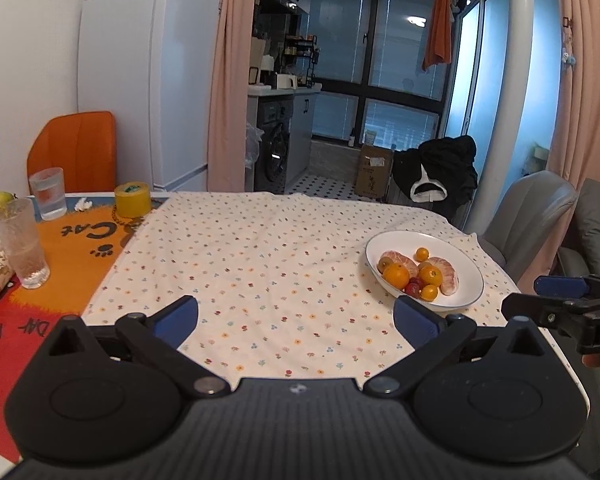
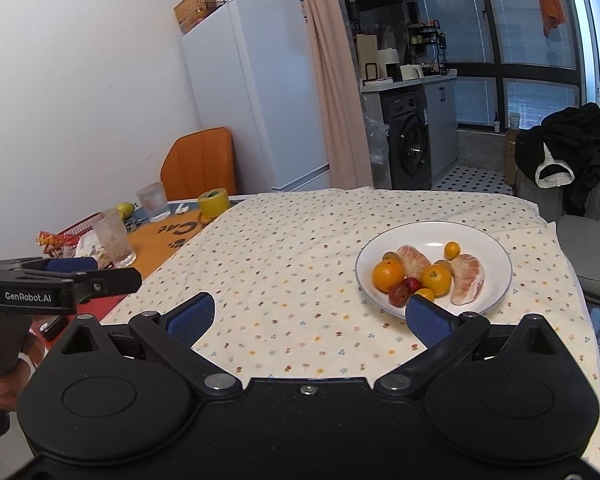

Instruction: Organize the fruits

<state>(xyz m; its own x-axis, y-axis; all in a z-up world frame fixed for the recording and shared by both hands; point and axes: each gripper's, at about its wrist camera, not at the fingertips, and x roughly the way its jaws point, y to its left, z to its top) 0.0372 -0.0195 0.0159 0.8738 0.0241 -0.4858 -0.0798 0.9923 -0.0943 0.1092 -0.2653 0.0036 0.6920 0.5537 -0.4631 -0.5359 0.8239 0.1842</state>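
Two claws spread wide and empty — left gripper point(image 1: 296, 316) and right gripper point(image 2: 308, 318) hover over the floral cloth point(image 1: 260, 256), fruit piled in the white plate point(image 2: 496, 256) at my two o'clock.
Working left to right: the orange point(image 2: 388, 275) looks firm, best pinched across its middle; the red berries point(image 2: 399, 295) seem soft; the peeled pomelo segments point(image 2: 468, 279) fragile, slippery — I'd hold lightly. Only my right view shows the red basket point(image 2: 70, 236) at ten o'clock.
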